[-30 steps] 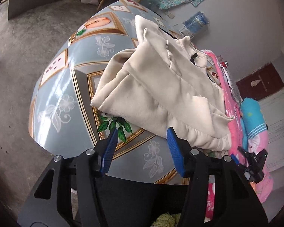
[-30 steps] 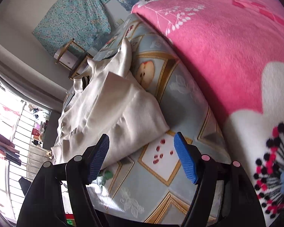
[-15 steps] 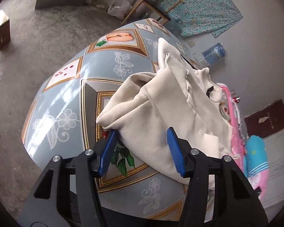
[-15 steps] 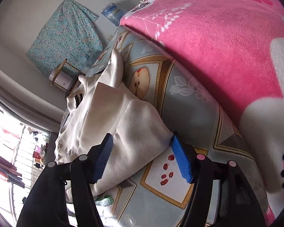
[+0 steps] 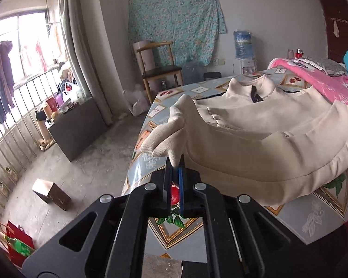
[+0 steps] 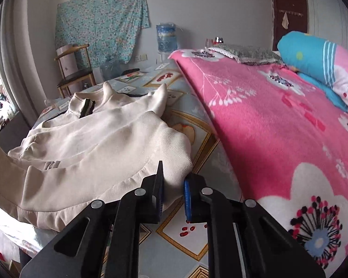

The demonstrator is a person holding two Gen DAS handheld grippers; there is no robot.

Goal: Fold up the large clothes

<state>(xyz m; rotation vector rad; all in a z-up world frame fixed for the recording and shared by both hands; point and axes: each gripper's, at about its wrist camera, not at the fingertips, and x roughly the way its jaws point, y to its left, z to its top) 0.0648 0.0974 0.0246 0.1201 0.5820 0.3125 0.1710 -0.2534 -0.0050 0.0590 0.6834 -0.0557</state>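
Your left tongs (image 5: 175, 175) are clamped on a hem corner of the cream sweatshirt (image 5: 262, 125), which lies across the patterned sheet (image 5: 322, 208) on the bed, collar toward the far wall. Your right tongs (image 6: 172, 191) are closing on the opposite hem corner, cloth bunched between the pads; let them bite fully before you lift, or that corner will likely slip. Raise both corners together, keep the hem taut between them, and carry it toward the collar so the fold lands square. The pink blanket (image 6: 266, 120) fills the right of the right-wrist frame, just beside the sweatshirt; keep the cloth off it. A chair (image 5: 161, 69) and water bottle (image 5: 243, 45) stand well apart, upper centre.
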